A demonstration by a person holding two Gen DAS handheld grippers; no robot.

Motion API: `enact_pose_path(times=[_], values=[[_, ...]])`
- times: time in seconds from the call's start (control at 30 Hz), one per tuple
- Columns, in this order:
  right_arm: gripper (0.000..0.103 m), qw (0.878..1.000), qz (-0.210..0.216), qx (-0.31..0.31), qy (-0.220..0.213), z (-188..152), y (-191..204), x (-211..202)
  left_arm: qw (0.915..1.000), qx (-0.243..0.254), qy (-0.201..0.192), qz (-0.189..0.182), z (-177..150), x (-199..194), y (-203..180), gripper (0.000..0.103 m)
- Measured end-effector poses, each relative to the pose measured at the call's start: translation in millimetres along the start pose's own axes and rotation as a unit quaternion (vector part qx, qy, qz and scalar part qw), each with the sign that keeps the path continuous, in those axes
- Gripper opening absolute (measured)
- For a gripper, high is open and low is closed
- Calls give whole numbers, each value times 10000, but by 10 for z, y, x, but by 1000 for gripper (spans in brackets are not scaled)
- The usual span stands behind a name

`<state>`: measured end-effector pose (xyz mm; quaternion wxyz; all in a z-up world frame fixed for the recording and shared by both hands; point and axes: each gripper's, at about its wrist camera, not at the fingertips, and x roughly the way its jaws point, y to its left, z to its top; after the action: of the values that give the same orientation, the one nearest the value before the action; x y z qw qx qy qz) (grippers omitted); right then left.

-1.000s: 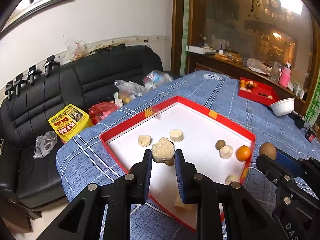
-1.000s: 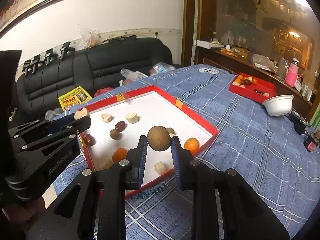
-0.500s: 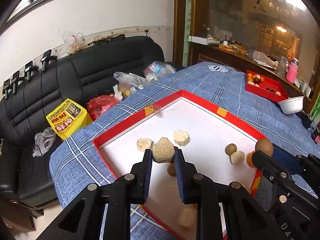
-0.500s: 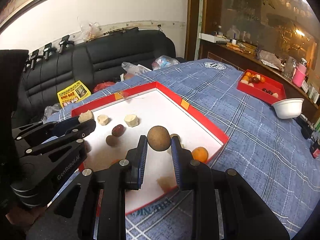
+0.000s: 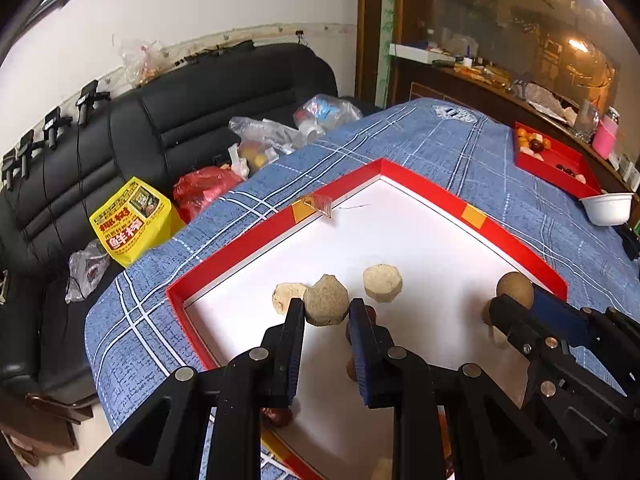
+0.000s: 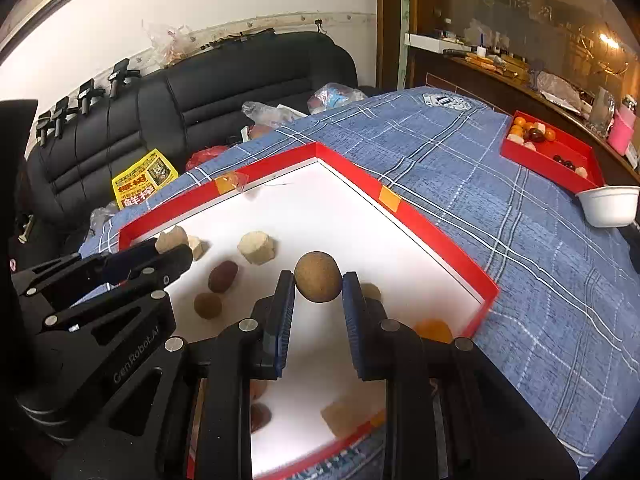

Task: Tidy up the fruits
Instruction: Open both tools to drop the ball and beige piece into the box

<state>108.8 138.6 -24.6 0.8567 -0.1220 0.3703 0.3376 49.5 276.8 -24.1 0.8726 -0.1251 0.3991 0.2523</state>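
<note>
My left gripper point(image 5: 326, 312) pinched a pale, faceted fruit chunk point(image 5: 325, 300), held above the white floor of the large red tray point(image 5: 256, 232), near two similar chunks lying there. My right gripper point(image 6: 318, 290) clamped a round brown fruit point(image 6: 318, 282) over the same tray's middle. Tray sat on the blue plaid bench cloth point(image 6: 500, 216). Small red tray point(image 6: 560, 152) of sorted fruit and a white bowl point(image 6: 610, 204) stood at the bench's far right edge.
</note>
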Motion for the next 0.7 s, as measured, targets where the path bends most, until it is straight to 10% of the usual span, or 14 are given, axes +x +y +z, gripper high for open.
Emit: enact_pose_path(times=[0.7], values=[[24,9991,-80,288,305,265,-260,436,9996,-39,283,75,148,284,-133,22]])
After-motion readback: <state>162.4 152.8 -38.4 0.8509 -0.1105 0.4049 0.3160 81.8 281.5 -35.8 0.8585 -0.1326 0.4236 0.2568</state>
